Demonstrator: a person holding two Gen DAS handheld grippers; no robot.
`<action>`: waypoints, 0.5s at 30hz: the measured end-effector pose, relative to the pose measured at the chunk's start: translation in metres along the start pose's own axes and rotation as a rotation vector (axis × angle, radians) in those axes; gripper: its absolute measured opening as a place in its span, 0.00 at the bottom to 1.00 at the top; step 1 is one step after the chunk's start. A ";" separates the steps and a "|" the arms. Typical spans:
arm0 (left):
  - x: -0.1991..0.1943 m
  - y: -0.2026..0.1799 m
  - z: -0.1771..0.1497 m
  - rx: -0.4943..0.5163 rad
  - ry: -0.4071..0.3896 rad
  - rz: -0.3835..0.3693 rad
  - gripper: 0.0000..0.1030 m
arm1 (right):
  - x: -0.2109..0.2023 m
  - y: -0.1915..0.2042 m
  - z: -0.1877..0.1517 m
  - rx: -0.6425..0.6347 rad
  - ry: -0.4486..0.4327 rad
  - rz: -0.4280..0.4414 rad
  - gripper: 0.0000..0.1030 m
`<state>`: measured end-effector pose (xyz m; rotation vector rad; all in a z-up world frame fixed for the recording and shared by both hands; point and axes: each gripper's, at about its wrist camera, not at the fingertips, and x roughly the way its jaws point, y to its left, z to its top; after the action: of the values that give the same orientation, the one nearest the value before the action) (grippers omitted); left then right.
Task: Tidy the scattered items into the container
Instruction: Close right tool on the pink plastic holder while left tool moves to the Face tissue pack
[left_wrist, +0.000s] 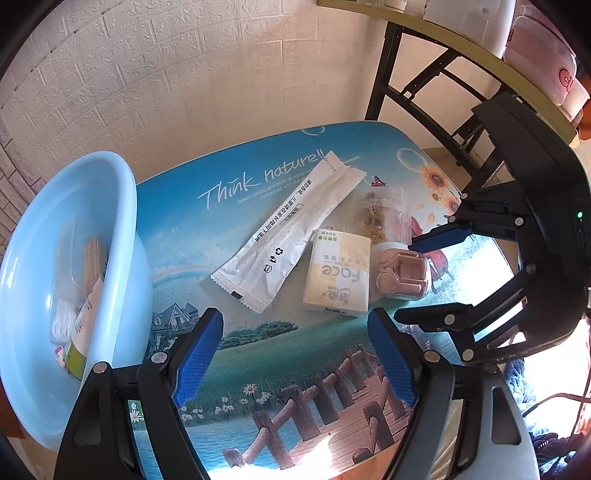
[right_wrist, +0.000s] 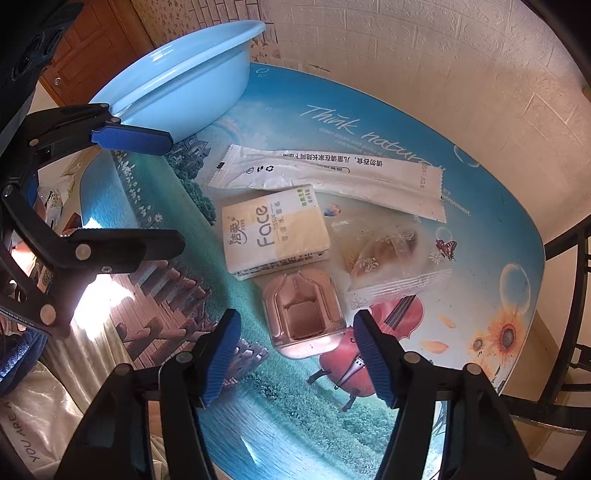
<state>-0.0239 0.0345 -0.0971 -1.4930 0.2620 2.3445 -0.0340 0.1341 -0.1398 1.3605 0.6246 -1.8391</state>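
A light blue basin (left_wrist: 122, 206) (right_wrist: 192, 88) stands at the table's left end and holds a few packets. On the table lie a long white sachet (left_wrist: 291, 229) (right_wrist: 332, 171), a yellow Face tissue pack (left_wrist: 338, 273) (right_wrist: 275, 232), a clear snack bag (left_wrist: 380, 214) (right_wrist: 388, 254) and a pink clear-lidded case (left_wrist: 402, 273) (right_wrist: 304, 314). My left gripper (left_wrist: 295, 354) is open and empty, short of the tissue pack. My right gripper (right_wrist: 295, 354) is open, its jaws just before the pink case.
The picture-printed table (left_wrist: 280, 365) stands against a cream brick-pattern wall. A black-framed shelf (left_wrist: 443, 74) with pink and white containers stands at the right. A wooden door (right_wrist: 92, 48) is behind the basin.
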 end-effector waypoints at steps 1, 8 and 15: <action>0.000 0.000 0.000 -0.001 -0.001 -0.003 0.77 | 0.002 0.000 0.000 -0.001 0.006 -0.006 0.62; 0.007 -0.003 0.002 0.007 0.008 -0.017 0.77 | 0.007 0.004 0.002 -0.034 0.002 -0.022 0.47; 0.013 -0.016 0.003 0.028 0.013 -0.025 0.74 | 0.005 0.001 -0.003 -0.046 0.002 -0.033 0.46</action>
<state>-0.0252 0.0530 -0.1070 -1.4902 0.2774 2.3032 -0.0316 0.1344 -0.1457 1.3290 0.6903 -1.8389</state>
